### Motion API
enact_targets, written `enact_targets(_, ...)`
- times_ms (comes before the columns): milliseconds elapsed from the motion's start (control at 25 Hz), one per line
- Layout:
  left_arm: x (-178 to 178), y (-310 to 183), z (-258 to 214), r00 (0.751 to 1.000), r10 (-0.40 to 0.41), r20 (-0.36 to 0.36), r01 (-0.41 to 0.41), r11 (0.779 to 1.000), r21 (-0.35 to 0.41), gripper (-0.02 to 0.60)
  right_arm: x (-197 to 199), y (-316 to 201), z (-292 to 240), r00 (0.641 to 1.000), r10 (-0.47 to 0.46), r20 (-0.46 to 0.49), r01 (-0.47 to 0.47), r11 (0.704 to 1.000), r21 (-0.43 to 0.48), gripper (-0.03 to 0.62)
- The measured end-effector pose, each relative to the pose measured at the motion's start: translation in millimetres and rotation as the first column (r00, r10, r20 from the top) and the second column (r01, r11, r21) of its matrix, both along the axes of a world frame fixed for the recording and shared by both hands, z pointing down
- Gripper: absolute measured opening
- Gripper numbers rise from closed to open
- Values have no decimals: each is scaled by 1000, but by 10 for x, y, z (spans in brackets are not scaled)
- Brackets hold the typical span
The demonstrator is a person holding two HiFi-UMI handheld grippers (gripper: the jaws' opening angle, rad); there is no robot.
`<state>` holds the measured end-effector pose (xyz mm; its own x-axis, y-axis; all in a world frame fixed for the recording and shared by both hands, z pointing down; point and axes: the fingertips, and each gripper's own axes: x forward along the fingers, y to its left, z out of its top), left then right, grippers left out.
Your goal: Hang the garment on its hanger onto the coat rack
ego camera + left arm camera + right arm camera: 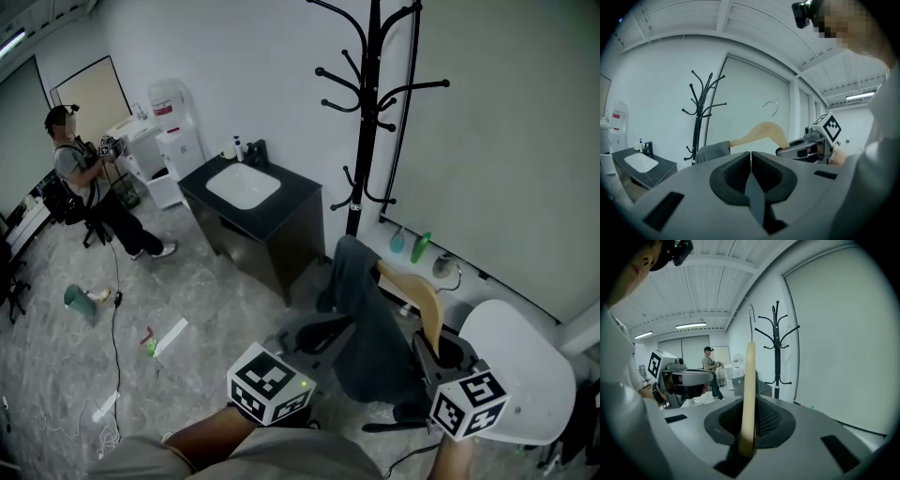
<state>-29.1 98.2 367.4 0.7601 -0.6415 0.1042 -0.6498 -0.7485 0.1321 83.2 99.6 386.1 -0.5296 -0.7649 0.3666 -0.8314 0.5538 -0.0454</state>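
Note:
A dark grey garment [367, 323] hangs on a wooden hanger [419, 292] low in front of me. My right gripper [434, 345] is shut on the hanger's arm; in the right gripper view the wooden hanger [750, 380] runs up edge-on between the jaws to its metal hook [751, 315]. My left gripper [343, 330] is shut on a fold of the garment [753, 187]. The black coat rack [372, 112] stands upright against the wall beyond the garment, apart from the hanger. In the left gripper view the coat rack [699, 119] is left of the hanger [761, 132].
A black cabinet with a white sink [251, 199] stands left of the rack. A person [82, 178] stands at the far left by a water dispenser [174, 127]. A white round seat [525, 370] is at my right. Bottles [420, 247] stand by the wall; litter [165, 337] lies on the floor.

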Motion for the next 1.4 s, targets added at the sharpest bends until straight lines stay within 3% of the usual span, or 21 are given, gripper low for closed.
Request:
enact_targets(440,399,-1006,99,994,105,-26,-105,994,-11,14,492,-880,227,986,163,-41,-164,985,-43,52)
enact_targets(920,648,-2511,59,975,218,-30,-218,976,-8,14,1031,-2208,71,930,359,-85,-361,932,-16,52)
enact_targets(1120,715,-2846,94,976,217,-28,-217,976,-18,14,1231,-2688,-14,916,378,-136,-379,925,18,52)
enact_targets(1400,828,-3461,141,989,150,-5,-150,988,-43,14,1377,-3607,-67,943,287,-167,-288,957,23,52)
